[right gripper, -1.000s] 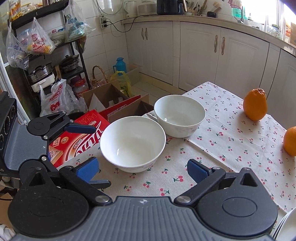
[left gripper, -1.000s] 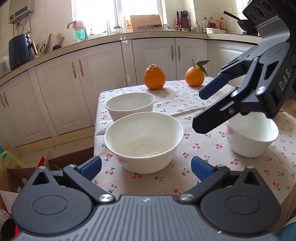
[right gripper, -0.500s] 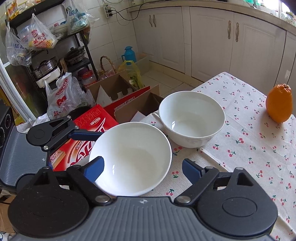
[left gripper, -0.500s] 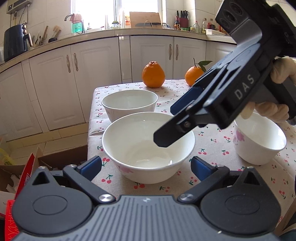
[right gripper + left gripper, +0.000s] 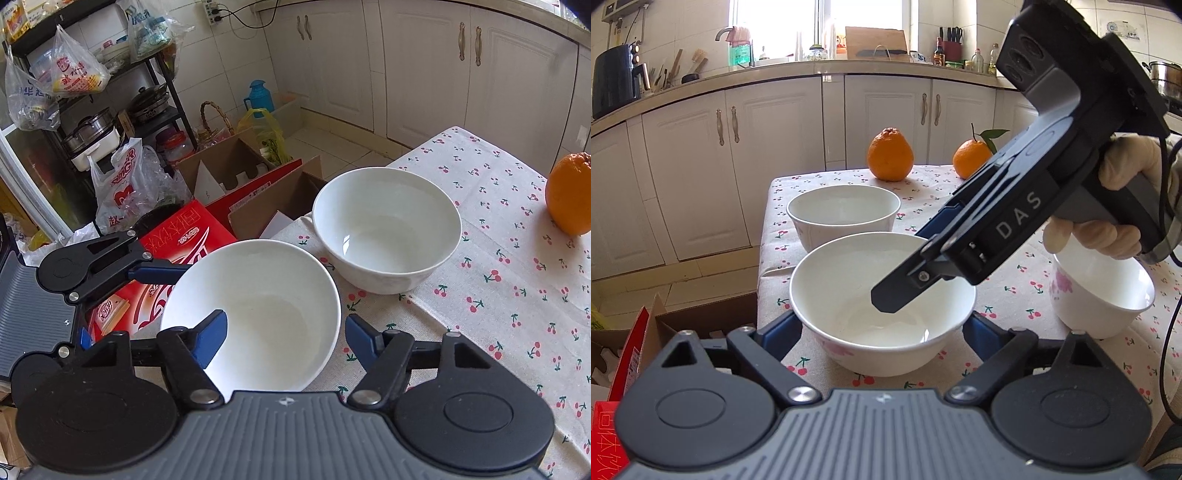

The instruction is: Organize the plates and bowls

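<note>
My right gripper (image 5: 286, 334) has just been closing, one blue pad inside the near bowl (image 5: 258, 306) and one outside its wall, though I cannot tell if they pinch yet. My left gripper (image 5: 882, 334), also closing, straddles that bowl without clearly touching. A second bowl (image 5: 386, 229) sits just beyond on the tablecloth (image 5: 498, 295).

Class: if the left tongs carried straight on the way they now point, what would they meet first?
Most likely the near white bowl: the left tongs already straddle it, one finger at each side. The right tongs reach into that same bowl just behind; exact depth is unclear.
</note>
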The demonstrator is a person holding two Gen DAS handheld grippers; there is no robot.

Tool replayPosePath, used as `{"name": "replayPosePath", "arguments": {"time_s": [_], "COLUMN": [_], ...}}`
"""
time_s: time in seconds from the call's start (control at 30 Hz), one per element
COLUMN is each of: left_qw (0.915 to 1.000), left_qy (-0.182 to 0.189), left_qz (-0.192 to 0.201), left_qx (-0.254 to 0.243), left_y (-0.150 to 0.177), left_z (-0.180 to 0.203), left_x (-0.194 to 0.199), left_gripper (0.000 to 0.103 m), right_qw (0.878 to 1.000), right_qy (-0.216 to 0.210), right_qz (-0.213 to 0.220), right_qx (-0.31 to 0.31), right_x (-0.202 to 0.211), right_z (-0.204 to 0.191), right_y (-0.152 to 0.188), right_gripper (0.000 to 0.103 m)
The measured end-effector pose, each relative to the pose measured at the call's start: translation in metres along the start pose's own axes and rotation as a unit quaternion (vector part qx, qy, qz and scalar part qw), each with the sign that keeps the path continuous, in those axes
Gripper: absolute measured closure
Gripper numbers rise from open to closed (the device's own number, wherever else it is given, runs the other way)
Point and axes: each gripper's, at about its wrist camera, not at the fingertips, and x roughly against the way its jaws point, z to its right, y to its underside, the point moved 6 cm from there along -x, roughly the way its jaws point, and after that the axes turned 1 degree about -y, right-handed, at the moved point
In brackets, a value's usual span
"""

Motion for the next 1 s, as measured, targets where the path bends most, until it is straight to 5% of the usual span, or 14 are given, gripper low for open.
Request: {"name": "replayPosePath", "arguments": {"time_s": [1.0], "left_qw": [0.9996], "left_qy": [0.014], "left_qz": [-0.001], "left_qx": [-0.024], "left_y": [-0.015], "left_z": [0.036], "left_x": [0.029], "left_gripper": [0.010], "right_qw": [0.999], "right_qy": [-0.022], "right_qz": [0.024], "right_qx": [-0.029], "right_x": [0.054], "right_z": [-0.011], "right_y": [0.020], "right_gripper": [0.030]}}
